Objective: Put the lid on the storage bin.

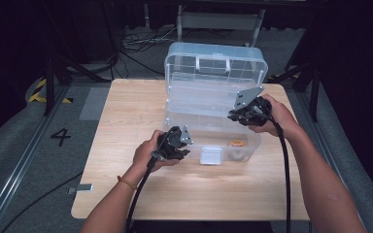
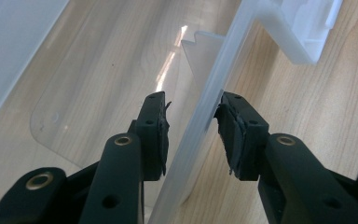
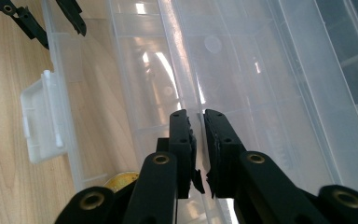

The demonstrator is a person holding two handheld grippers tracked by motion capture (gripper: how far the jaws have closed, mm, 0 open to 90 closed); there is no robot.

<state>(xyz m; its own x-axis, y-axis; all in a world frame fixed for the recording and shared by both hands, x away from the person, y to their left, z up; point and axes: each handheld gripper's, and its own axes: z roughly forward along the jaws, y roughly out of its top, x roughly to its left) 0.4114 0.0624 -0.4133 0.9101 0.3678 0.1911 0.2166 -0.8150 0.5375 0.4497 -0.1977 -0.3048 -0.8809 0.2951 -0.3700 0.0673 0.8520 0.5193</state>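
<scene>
I see my left gripper [image 2: 191,135] straddling, jaws wide, the front wall of the clear box [image 1: 209,104] mid-bench [image 1: 126,121], while my right gripper [image 3: 198,149] pinches its inner tray [image 3: 242,74] edge.

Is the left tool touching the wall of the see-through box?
Cannot tell. In the left gripper view the left tool straddles the box wall, its jaws open; any gap beside the pads isn't plain.

Wooden table [image 1: 126,121], grey floor with a painted number 4 [image 1: 60,136], loose black cables [image 1: 141,41] behind.
</scene>
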